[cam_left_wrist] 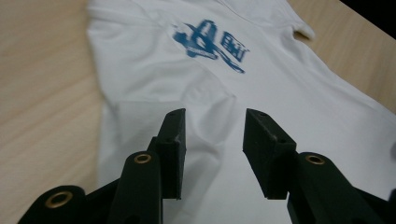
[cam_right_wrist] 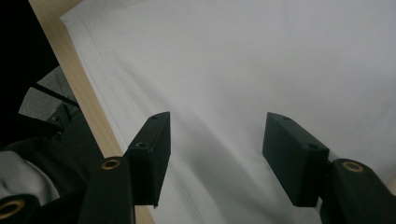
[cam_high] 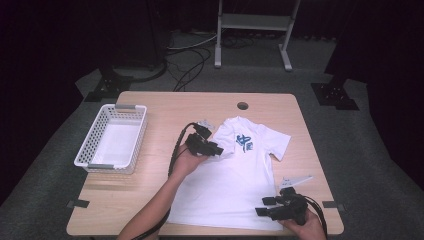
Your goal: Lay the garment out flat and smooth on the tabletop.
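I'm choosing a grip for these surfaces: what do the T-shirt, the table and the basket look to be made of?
T-shirt: soft white knit fabric, probably cotton; it creases and has a stitched hem.
Table: pale wood or wood-look laminate, matt, with visible grain lines.
Basket: white plastic by its look, with moulded lattice walls.

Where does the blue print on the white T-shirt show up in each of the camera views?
High view: the blue print sits on the chest of the white T-shirt, right of centre, just right of the left gripper.
Left gripper view: upper middle, beyond the open jaws.
Right gripper view: not in it; plain white cloth and the hem near the table edge.
Shared landmark: the T-shirt lying on the wooden table.
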{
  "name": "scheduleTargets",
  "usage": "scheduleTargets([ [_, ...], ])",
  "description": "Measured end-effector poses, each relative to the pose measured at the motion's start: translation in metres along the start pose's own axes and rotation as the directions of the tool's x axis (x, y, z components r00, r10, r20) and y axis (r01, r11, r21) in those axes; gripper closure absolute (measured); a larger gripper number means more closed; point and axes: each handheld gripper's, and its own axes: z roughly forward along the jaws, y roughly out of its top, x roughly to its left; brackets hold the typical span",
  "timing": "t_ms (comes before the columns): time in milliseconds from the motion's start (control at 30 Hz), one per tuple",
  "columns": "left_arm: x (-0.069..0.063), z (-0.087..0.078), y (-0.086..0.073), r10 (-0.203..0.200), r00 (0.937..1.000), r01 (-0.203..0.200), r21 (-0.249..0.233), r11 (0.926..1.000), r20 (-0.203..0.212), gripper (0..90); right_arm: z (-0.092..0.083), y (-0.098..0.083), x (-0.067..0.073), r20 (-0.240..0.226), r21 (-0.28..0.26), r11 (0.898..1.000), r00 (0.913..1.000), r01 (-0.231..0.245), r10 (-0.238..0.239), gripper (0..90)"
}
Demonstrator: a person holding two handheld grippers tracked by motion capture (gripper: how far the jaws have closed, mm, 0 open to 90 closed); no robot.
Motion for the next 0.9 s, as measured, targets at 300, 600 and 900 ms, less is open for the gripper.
scheduleTargets([
  [300, 0.033, 0.003, 0.011, -0.069, 0.9973, 0.069, -0.013, 0.9975, -0.023, 58.3, 0.001, 0.000, 0.000, -0.004, -0.004, 1.000, 1.0000, 0.001, -0.001, 41.3],
  [600, 0.043, 0.022, 0.014, -0.091, 0.9953, 0.092, 0.037, 0.9951, -0.034, 60.6, 0.001, 0.001, 0.001, -0.001, -0.001, 1.000, 1.0000, 0.000, 0.000, 41.0],
  [900, 0.042, 0.028, 0.013, -0.088, 0.9960, 0.089, 0.062, 0.9941, -0.018, 66.8, 0.001, 0.000, 0.001, -0.004, -0.006, 1.000, 1.0000, -0.003, 0.003, 40.9],
])
